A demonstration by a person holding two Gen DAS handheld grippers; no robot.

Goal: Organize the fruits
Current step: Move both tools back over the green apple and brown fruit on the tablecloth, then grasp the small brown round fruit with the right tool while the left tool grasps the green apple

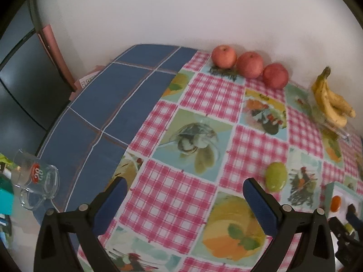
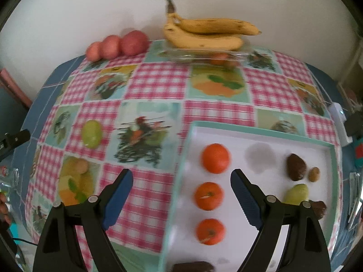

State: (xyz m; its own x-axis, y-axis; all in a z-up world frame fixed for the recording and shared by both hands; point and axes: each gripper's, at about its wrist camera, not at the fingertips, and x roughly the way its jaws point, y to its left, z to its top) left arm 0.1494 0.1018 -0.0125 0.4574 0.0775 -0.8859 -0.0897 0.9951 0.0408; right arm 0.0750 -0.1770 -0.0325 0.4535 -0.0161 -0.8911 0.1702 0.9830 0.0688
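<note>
**Both grippers open and empty above the fruit table**

Nearest in the right wrist view, the right gripper [image 2: 181, 181] hangs with its blue-padded jaws spread wide and nothing between them, over the left edge of a white tray [image 2: 261, 136] with a teal rim. Three oranges [image 2: 208, 196] lie in a column on the tray; to their right sit a dark brown avocado [image 2: 296, 167], a small brown nut-like fruit [image 2: 314, 174] just beside it, and a green pear [image 2: 297, 193].

The left gripper [image 1: 185, 191] is likewise released, its jaws apart over the patterned tablecloth [image 1: 181, 192], holding nothing. A green fruit [image 1: 276, 176], possibly a mango, lies on the cloth just beyond its right finger, outside the tray. A clear glass mug [image 1: 37, 179] lies tipped at the left table edge.

Farther back, three red apples [image 1: 249, 64] stand in a row touching one another against the wall, and a bunch of bananas [image 2: 208, 32] rests on a clear glass dish [image 2: 204, 55].
</note>
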